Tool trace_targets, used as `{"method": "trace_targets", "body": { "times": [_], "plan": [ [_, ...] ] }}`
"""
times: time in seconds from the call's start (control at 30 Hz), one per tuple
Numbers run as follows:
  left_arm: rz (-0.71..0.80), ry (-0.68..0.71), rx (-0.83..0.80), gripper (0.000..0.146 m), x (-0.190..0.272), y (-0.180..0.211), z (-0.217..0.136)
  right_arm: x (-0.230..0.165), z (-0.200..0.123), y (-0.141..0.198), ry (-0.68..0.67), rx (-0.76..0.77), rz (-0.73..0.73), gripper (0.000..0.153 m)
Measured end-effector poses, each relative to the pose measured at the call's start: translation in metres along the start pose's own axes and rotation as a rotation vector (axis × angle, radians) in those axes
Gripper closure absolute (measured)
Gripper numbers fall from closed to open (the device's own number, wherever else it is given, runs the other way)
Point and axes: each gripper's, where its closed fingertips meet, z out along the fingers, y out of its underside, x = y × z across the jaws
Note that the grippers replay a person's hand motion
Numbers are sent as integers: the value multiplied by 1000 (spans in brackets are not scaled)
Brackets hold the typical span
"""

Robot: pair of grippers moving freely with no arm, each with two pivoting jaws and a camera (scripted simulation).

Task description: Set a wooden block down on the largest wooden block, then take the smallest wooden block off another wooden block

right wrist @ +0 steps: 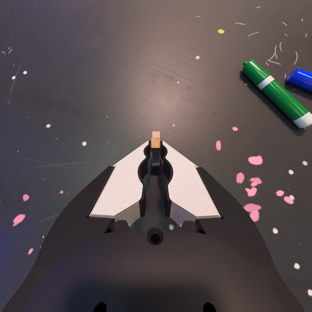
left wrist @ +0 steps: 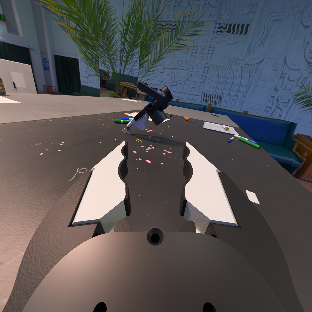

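Note:
My right gripper point(right wrist: 155, 142) is shut on a small light wooden block point(right wrist: 155, 143) at its fingertips. A longer wooden block point(right wrist: 156, 134) lies right under it on the dark table point(right wrist: 118, 84); its near part is in shadow between the fingers. I cannot tell whether the two blocks touch. In the left wrist view the right gripper point(left wrist: 128, 127) tilts down onto the flat wooden block point(left wrist: 127, 131) in the middle of the table. My left gripper point(left wrist: 155, 142) is open and empty, above the table and well short of the blocks.
A green marker point(right wrist: 276, 94) and a blue marker point(right wrist: 300, 78) lie right of the blocks. A white tray point(left wrist: 217, 129), more markers point(left wrist: 249, 142) and an orange object point(left wrist: 186, 118) lie at the far right, near the table's edge and blue benches point(left wrist: 270, 128).

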Motion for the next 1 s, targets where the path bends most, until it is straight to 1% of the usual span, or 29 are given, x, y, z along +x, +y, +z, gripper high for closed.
{"method": "trace_targets", "body": {
  "times": [0.07, 0.13, 0.2, 0.27, 0.3, 0.37, 0.4, 0.47, 0.53, 0.57, 0.63, 0.67, 0.77, 0.83, 0.93, 1.0],
  "plan": [
    [0, 0, -1, 81, 0, 0, 0, 0, -3, -1, 6, 3, -1, 140],
    [0, 0, -1, 81, 0, 0, 0, 2, -12, -9, 27, 52, 2, 139],
    [-1, 0, -1, 81, 0, 0, 0, 0, -30, -26, 48, 166, 6, 137],
    [-4, -1, -1, 81, 0, 0, 0, -13, -60, -49, 41, 349, 5, 131],
    [-5, -1, -1, 81, 0, 0, 0, -26, -79, -61, 9, 456, -1, 127],
    [-6, 0, -3, 81, 0, 0, 1, -64, -119, -77, -116, 660, -45, 120],
    [-5, 0, -5, 81, 0, 0, 1, -87, -137, -79, -192, 729, -80, 118],
    [0, -2, -5, 81, 0, 0, 1, -133, -167, -71, -344, 797, -164, 116],
    [10, -7, -3, 81, 0, -1, 1, -175, -183, -51, -485, 800, -248, 116],
    [14, -9, -3, 82, 0, -1, 1, -192, -186, -38, -542, 780, -288, 116],
    [28, -18, -9, 82, 0, -2, -1, -219, -184, -11, -631, 715, -356, 116],
    [37, -27, -18, 82, 0, -3, -2, -228, -181, 1, -654, 688, -383, 116],
    [66, -59, -56, 83, -4, -13, -13, -244, -168, 30, -652, 646, -473, 116],
    [103, -98, -65, 84, -10, -31, -31, -249, -161, 43, -654, 625, -520, 116],
    [166, -212, -79, 86, -35, -70, -74, -253, -157, 51, -672, 623, -532, 116],
    [178, -290, -141, 87, -57, -90, -107, -253, -157, 52, -686, 632, -512, 116]
  ]
}}
